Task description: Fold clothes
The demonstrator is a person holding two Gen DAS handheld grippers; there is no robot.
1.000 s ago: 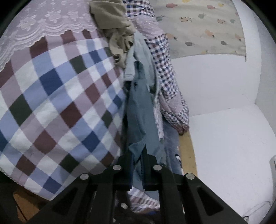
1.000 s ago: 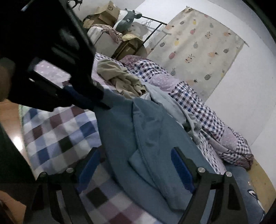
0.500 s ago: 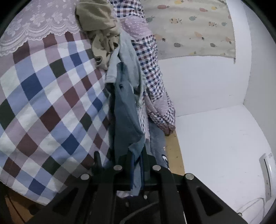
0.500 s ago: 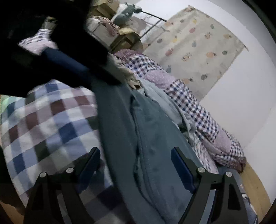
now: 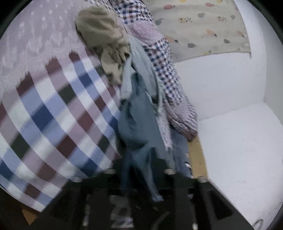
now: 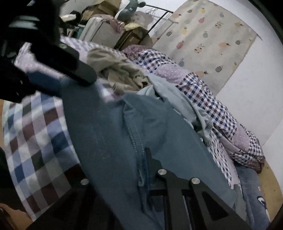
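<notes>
A blue-grey garment (image 5: 136, 120) hangs over the side of the bed, and my left gripper (image 5: 139, 173) is shut on its lower edge; that view is blurred. In the right wrist view the same garment (image 6: 109, 141) fills the middle, stretched up to the left gripper (image 6: 60, 83) at the upper left. My right gripper (image 6: 143, 159) is shut on the garment at a stitched seam. Cloth covers its left finger.
A beige garment (image 6: 120, 70) and a pale blue one (image 6: 169, 93) lie bunched on the plaid bed cover (image 5: 53, 113). A checked quilt (image 6: 212, 106) runs along the wall side. Wooden floor (image 5: 196, 155) and white wall lie to the right; boxes (image 6: 109, 7) stand behind.
My right gripper's fingers, wide apart before, have come together on the garment's seam. The left gripper has shifted with the cloth, which now pulls taut between the two.
</notes>
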